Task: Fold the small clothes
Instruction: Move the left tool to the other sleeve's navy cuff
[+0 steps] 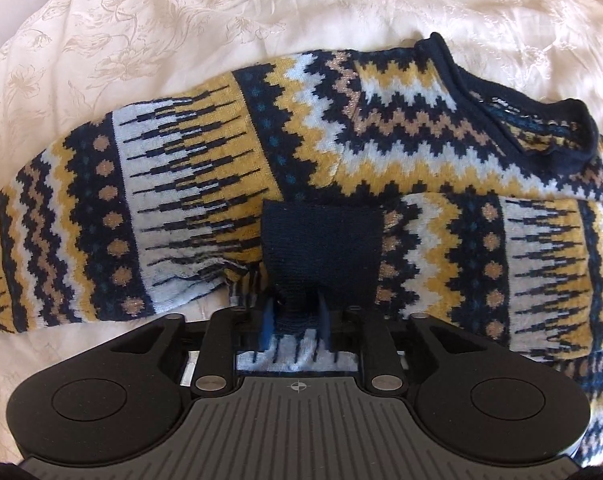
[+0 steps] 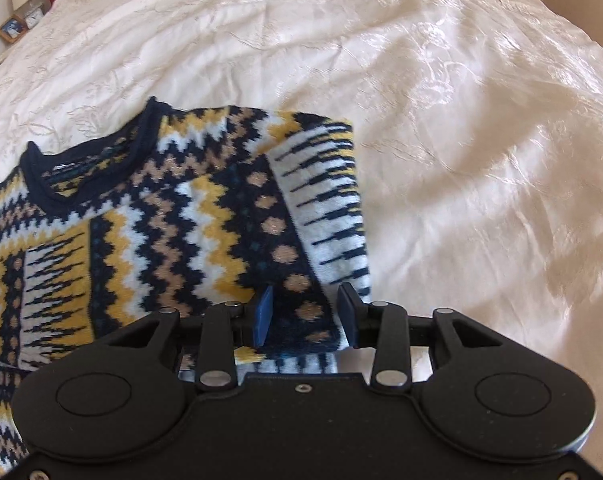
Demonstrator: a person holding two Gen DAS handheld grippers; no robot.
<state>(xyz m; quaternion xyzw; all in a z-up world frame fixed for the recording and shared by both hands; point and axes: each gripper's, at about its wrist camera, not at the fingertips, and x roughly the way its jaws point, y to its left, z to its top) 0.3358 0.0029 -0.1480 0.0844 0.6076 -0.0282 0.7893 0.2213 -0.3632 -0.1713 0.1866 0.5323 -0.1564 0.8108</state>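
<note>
Two close wrist fisheyes, angled down along their jaws (shared: sweater neckline, bedspread).

My left claw hides the sweater cuff's end; bedside items are too small to tell.

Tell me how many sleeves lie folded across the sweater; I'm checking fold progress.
1, maybe 2: the navy-cuffed patterned knit sleeve lies across the chest; the other sleeve lies between the right fingers.

Left gripper fingers pinched together; right gripper fingers parted
</note>
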